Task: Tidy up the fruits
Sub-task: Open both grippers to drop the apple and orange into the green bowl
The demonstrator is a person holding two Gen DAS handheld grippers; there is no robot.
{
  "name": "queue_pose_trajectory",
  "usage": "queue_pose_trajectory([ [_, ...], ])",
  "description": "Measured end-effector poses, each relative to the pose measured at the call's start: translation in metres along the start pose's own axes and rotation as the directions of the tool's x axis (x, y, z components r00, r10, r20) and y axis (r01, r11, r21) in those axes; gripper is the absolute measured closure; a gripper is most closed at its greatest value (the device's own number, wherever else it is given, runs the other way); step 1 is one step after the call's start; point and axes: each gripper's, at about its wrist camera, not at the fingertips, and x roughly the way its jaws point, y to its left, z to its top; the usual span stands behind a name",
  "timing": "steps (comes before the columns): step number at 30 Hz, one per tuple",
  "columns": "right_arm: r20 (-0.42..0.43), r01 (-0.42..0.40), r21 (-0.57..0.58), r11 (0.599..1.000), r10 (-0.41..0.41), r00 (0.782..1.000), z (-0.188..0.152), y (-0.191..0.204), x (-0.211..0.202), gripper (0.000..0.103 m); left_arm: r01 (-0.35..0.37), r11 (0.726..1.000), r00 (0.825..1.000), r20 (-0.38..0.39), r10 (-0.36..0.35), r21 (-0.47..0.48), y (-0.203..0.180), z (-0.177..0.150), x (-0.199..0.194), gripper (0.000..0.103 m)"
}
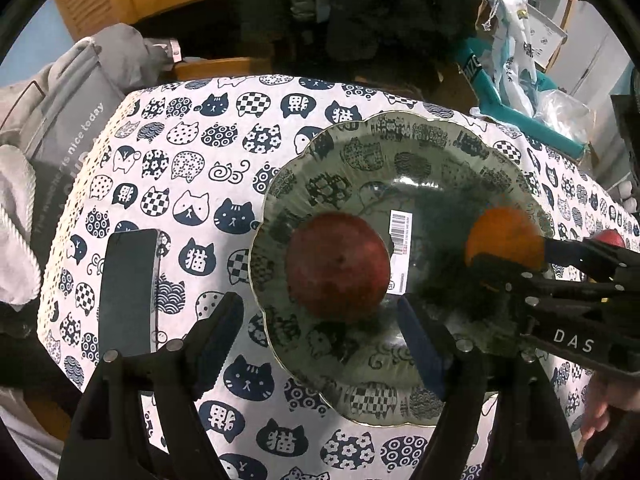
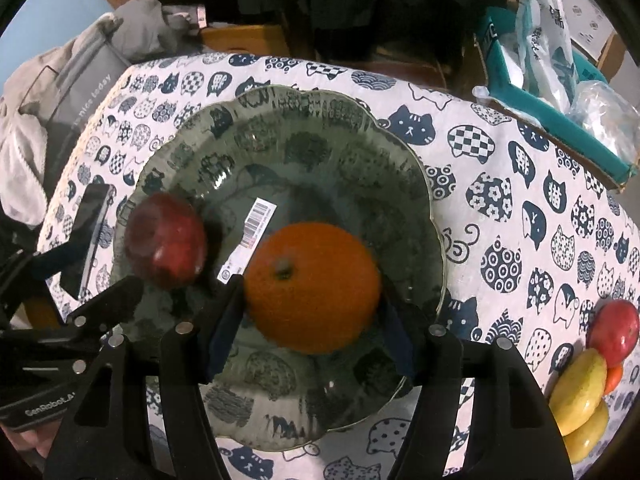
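Observation:
A smoky glass plate (image 1: pixel 400 148) (image 2: pixel 312 128) with a scalloped rim sits on the cat-print tablecloth. A red apple (image 1: pixel 338 266) (image 2: pixel 164 240) lies in it. My left gripper (image 1: pixel 320 344) is open just in front of the apple, touching nothing. My right gripper (image 2: pixel 312 316) is shut on an orange (image 2: pixel 316 286) (image 1: pixel 504 240) and holds it over the plate's near right part. The right gripper's fingers (image 1: pixel 560 250) reach in from the right in the left wrist view.
A dark phone (image 1: pixel 128 292) (image 2: pixel 90 232) lies left of the plate. A barcode sticker (image 1: pixel 400 232) shows through the plate. A red apple (image 2: pixel 614 330), two yellow fruits (image 2: pixel 580 392) and a small orange one lie at the table's right edge. A teal box (image 2: pixel 552 92) stands at the back right.

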Motion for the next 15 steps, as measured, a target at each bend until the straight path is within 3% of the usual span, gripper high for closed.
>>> queue_pose_trajectory([
  [3, 0.037, -0.01, 0.01, 1.0, 0.01, 0.999, 0.003, 0.0, -0.009, 0.023, -0.003, 1.0, 1.0, 0.004, 0.003, 0.009, -0.001, -0.001, -0.003, 0.023],
  [15, 0.15, 0.04, 0.02, 0.999, -0.043, 0.988, 0.008, -0.006, -0.06, 0.023, 0.027, 1.0, 0.998, 0.056, -0.027, 0.015, -0.009, 0.001, -0.032, 0.023],
])
